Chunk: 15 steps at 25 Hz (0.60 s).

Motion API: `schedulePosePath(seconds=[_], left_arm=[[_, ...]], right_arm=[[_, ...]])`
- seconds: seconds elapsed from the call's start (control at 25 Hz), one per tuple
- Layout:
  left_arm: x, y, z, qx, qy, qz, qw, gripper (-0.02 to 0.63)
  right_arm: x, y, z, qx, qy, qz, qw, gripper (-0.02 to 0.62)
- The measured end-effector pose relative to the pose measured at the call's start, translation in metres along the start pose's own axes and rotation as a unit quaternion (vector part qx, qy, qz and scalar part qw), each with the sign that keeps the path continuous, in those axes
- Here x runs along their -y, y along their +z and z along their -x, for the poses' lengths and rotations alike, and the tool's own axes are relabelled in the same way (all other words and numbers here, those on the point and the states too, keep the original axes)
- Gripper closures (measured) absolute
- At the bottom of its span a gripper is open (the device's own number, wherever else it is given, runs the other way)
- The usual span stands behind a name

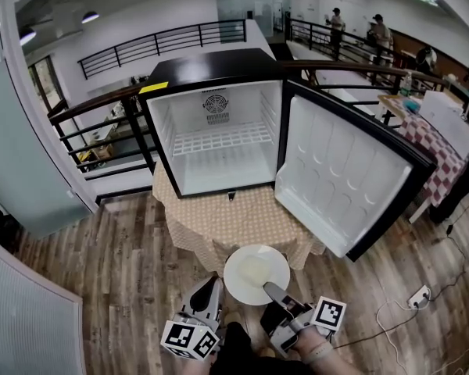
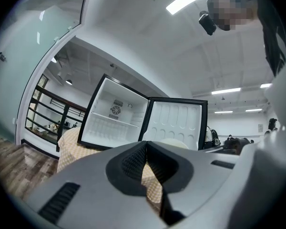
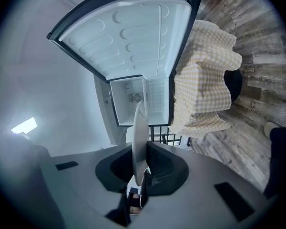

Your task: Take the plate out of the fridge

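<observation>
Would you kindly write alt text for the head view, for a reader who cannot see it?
The right gripper holds a white plate by its rim, in front of a small black fridge that stands empty, its door swung open, on a checked tablecloth. The left gripper is beside it, shut and empty.

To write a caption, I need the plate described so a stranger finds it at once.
Find the open black fridge on the checked tablecloth. In front of it is the plate: the only round white disc, pinched at its rim by the right gripper.
</observation>
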State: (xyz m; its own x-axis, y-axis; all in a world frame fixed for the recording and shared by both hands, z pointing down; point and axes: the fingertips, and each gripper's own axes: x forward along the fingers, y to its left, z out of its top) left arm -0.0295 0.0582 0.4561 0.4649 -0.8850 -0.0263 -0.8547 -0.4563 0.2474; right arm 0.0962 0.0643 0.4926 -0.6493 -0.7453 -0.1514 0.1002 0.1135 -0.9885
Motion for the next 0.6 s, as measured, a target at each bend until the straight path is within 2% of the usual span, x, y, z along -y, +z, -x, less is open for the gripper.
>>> schedulePosePath(seconds=[0.4,0.6], left_arm=[[0.032,-0.010,0.024,0.006,0.007,0.000,1.0000,0.597],[0.032,-0.008,0.034,0.008,0.018,-0.005,0.9998,0.597]], right_arm=[[-0.007,-0.011,0.034,-0.014,0.005,-0.001,1.000,0.538],[-0.009,-0.015,0.039,-0.021,0.009,-0.001,1.000,0.538]])
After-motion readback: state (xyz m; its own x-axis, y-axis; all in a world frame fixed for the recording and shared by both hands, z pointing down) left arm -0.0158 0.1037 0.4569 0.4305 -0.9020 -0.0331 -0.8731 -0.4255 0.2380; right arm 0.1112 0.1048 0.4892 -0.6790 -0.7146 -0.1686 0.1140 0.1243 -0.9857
